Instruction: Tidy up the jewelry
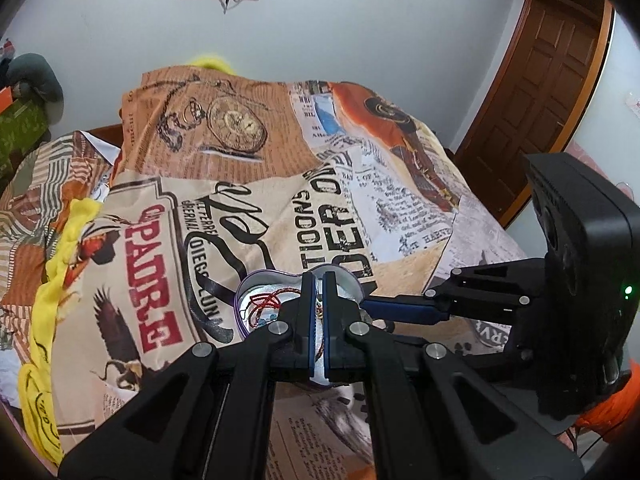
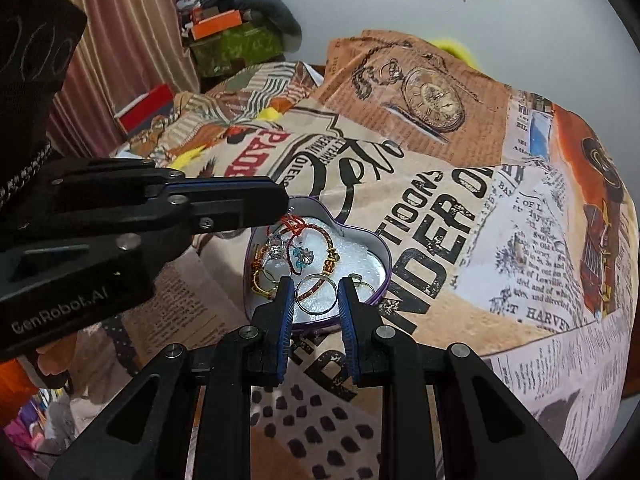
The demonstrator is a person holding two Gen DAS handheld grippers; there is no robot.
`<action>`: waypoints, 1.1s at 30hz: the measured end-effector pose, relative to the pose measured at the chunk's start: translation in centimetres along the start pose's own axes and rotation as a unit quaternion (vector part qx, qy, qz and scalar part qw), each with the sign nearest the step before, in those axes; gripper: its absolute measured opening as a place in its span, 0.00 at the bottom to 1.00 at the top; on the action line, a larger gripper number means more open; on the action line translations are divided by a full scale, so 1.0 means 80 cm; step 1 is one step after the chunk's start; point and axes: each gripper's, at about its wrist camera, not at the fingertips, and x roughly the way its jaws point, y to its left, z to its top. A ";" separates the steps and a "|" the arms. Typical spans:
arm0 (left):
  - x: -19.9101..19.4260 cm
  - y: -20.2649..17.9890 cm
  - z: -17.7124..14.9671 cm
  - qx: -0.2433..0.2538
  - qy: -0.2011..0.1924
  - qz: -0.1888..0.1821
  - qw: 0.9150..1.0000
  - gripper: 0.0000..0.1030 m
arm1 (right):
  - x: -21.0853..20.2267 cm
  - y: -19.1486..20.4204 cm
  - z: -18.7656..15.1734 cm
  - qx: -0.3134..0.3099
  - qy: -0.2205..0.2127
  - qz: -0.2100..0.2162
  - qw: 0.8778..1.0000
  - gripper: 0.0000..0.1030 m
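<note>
A purple heart-shaped tin (image 2: 382,246) with a white lining sits on the printed bedspread; it also shows in the left wrist view (image 1: 256,280). Inside lie a red braided bracelet (image 2: 316,236), a blue flower charm (image 2: 302,255), gold rings (image 2: 260,280) and a silver-gold ring (image 2: 316,292). My left gripper (image 1: 319,280) is shut, its tips over the tin; whether it pinches the red cord (image 1: 268,300) is hidden. In the right wrist view it reaches in from the left (image 2: 280,200). My right gripper (image 2: 316,288) is open around the silver-gold ring at the tin's near edge.
The bedspread (image 2: 460,216) has newspaper and pocket-watch prints. A yellow cloth (image 1: 60,248) lies at its left edge. Boxes (image 2: 224,36) and a curtain (image 2: 132,40) stand at the far left. A brown door (image 1: 540,92) is on the right.
</note>
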 end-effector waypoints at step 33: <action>-0.106 -0.006 0.004 -0.007 -0.061 0.059 0.996 0.23 | -0.105 0.025 0.014 0.000 -0.093 -0.056 0.994 0.37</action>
